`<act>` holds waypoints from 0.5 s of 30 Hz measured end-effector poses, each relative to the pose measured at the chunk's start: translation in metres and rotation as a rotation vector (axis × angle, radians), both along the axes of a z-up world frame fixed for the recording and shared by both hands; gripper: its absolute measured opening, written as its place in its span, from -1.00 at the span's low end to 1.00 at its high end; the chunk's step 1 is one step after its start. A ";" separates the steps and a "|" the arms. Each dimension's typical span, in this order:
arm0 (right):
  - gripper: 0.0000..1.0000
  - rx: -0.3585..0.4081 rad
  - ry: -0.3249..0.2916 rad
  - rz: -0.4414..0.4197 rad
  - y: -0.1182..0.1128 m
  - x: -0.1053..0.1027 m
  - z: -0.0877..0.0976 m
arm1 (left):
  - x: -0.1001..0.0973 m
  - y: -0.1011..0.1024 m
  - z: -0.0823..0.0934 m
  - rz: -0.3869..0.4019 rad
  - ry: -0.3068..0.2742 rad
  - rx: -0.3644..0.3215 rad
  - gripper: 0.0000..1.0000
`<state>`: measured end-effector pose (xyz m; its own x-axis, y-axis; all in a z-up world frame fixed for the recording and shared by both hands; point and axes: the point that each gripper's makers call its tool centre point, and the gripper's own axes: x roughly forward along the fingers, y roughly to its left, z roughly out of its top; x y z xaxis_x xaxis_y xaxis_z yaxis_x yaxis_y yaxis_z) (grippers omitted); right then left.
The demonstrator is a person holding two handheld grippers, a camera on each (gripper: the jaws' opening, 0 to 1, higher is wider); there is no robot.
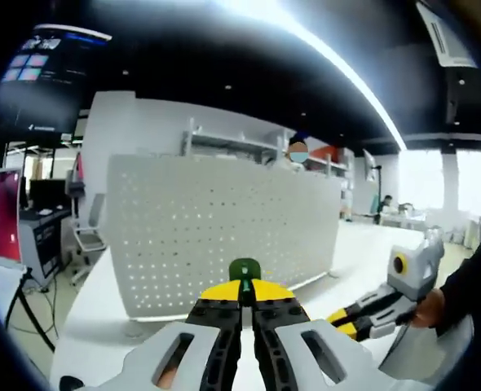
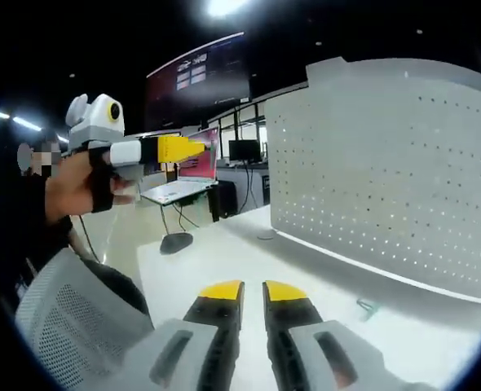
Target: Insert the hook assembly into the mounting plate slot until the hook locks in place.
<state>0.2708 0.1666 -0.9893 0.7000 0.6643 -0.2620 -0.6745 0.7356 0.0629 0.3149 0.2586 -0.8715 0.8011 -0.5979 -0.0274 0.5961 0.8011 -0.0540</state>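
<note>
In the left gripper view, the left gripper point(image 1: 242, 295) has its two yellow-tipped jaws pressed together, and between the tips sits a small dark green hook piece point(image 1: 244, 270) with a round head, so the jaws are closed on it. The hook stands in front of the white perforated mounting plate point(image 1: 224, 220), which rises upright from the white table point(image 1: 363, 244); whether the hook already touches the plate, I cannot tell from this angle. To the right in the same view, the right gripper point(image 1: 344, 319) comes in, held by a person's hand point(image 1: 430, 308) in a dark sleeve.

In the right gripper view, the right gripper point(image 2: 253, 290) shows its jaws with a narrow gap between the yellow tips and nothing in them. The mounting plate point(image 2: 387, 171) is at the right, standing on the table point(image 2: 224, 252) (a small greenish object point(image 2: 368, 308) lies on the table near its base, too small to identify). At the upper left, the left gripper point(image 2: 193, 147) is raised in the air, held by a hand point(image 2: 81, 183), with a grey mesh chair point(image 2: 69, 326) below it.
</note>
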 end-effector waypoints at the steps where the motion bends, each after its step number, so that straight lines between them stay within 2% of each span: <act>1: -0.85 0.005 -0.004 -0.002 -0.001 0.001 0.002 | 0.005 0.000 0.005 0.004 -0.011 0.000 -0.95; 7: -0.84 0.037 -0.016 -0.021 -0.007 0.006 0.012 | 0.040 0.000 0.038 0.040 -0.076 0.014 -0.95; 15: -0.81 0.079 -0.038 -0.050 -0.017 0.013 0.026 | 0.082 -0.005 0.066 0.087 -0.133 0.042 -0.95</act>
<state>0.2833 0.1498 -0.9633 0.7412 0.6459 -0.1827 -0.6403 0.7620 0.0965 0.3966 0.2537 -0.8053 0.8483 -0.5263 0.0589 0.5236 0.8502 0.0550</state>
